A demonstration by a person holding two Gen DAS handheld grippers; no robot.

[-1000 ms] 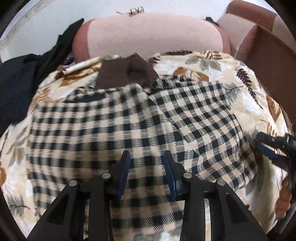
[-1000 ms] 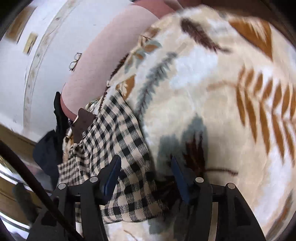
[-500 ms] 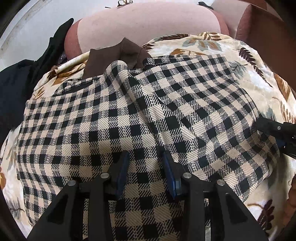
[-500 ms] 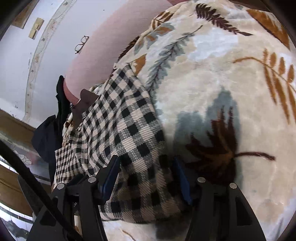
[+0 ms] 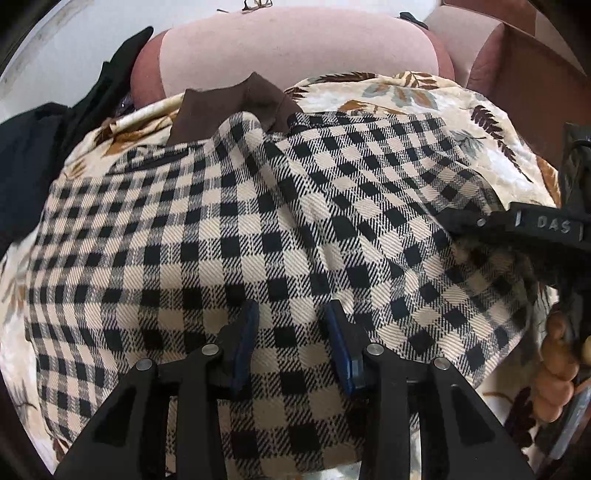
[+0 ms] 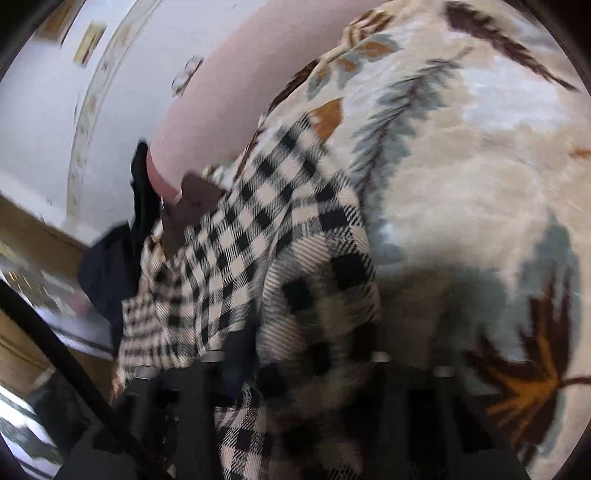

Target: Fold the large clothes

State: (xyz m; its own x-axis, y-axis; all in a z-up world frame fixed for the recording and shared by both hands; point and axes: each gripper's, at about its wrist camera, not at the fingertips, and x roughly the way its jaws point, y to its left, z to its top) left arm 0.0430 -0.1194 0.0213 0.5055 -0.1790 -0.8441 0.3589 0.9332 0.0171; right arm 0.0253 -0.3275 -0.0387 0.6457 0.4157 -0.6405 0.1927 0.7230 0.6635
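Left gripper (image 5: 291, 343): jaws apart, low over the checked garment (image 5: 258, 229), gripping nothing. Right gripper (image 6: 295, 373): motion-blurred, cloth bunched across its fingers; cannot tell whether clamped. Garment lies spread on the leaf-print blanket (image 5: 424, 99), brown collar (image 5: 236, 107) at its far end, pink sofa back (image 5: 295, 48) beyond. Judgement: take the near hem with both grippers and lift evenly, keeping the edge straight toward the collar.

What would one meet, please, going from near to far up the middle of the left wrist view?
Left tool, with its fingers apart → black-and-cream checked garment → brown fabric piece at the garment's far edge → pink sofa backrest → eyeglasses on top of the backrest.
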